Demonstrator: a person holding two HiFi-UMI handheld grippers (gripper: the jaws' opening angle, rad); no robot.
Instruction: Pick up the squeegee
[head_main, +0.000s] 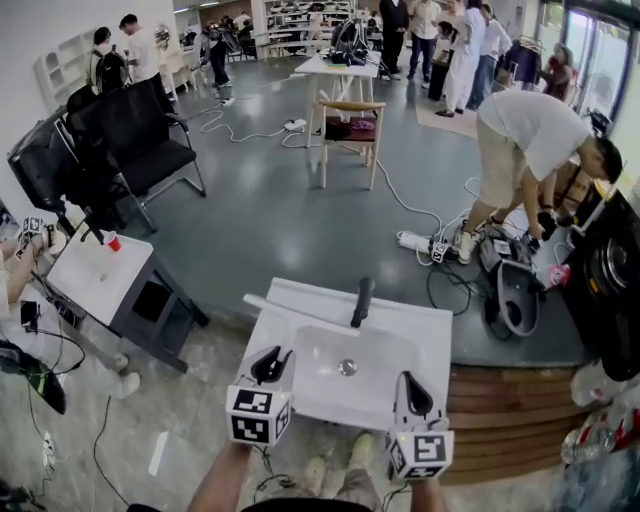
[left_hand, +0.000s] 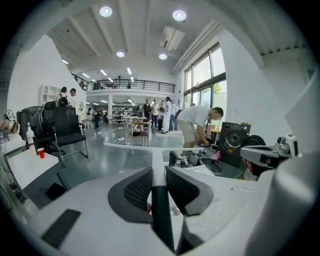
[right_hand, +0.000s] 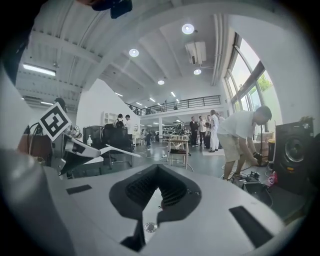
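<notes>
The squeegee (head_main: 300, 314) has a long white blade on a white neck and a dark handle. In the left gripper view the handle (left_hand: 160, 210) runs between the jaws, and the blade crosses ahead like a T. My left gripper (head_main: 272, 362) (left_hand: 158, 172) is shut on that handle and holds the squeegee in the air over the white sink's (head_main: 430, 330) left side. My right gripper (head_main: 415, 392) (right_hand: 157, 172) hovers over the sink's right front, shut with nothing in it. The right gripper view shows the squeegee blade (right_hand: 117, 151) at its left.
A black faucet (head_main: 361, 300) stands at the sink's back edge. A small white table with a red cup (head_main: 112, 242) is to the left, with black chairs (head_main: 140, 140) behind it. At the right, a person (head_main: 530, 140) bends over cables and gear beside a washing machine (left_hand: 232, 142).
</notes>
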